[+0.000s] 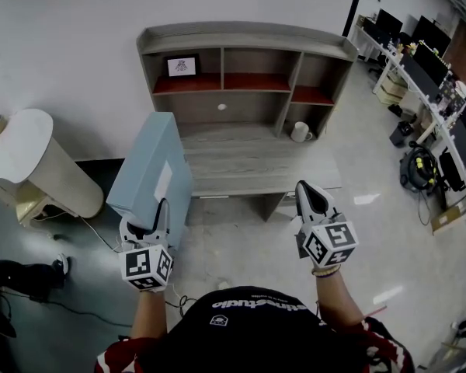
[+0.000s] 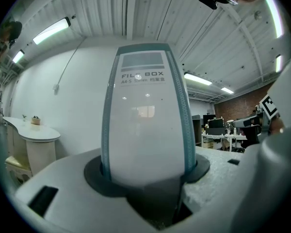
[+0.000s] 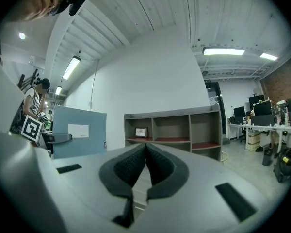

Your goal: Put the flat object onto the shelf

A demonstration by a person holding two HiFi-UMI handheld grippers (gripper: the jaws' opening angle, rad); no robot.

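Note:
The flat object is a light-blue file box. It stands upright in the air at the left, in front of the grey wooden shelf unit. My left gripper is shut on its lower edge. In the left gripper view the box's white spine rises straight up out of the jaws of the left gripper. My right gripper hovers to the right, shut with nothing in it. In the right gripper view its pads meet at the right gripper's tip, with the box at the left and the shelf ahead.
A framed picture stands in the shelf's top-left compartment, and a white mug sits low at its right. A white rounded counter is at the left. Desks with monitors and a backpack line the right side.

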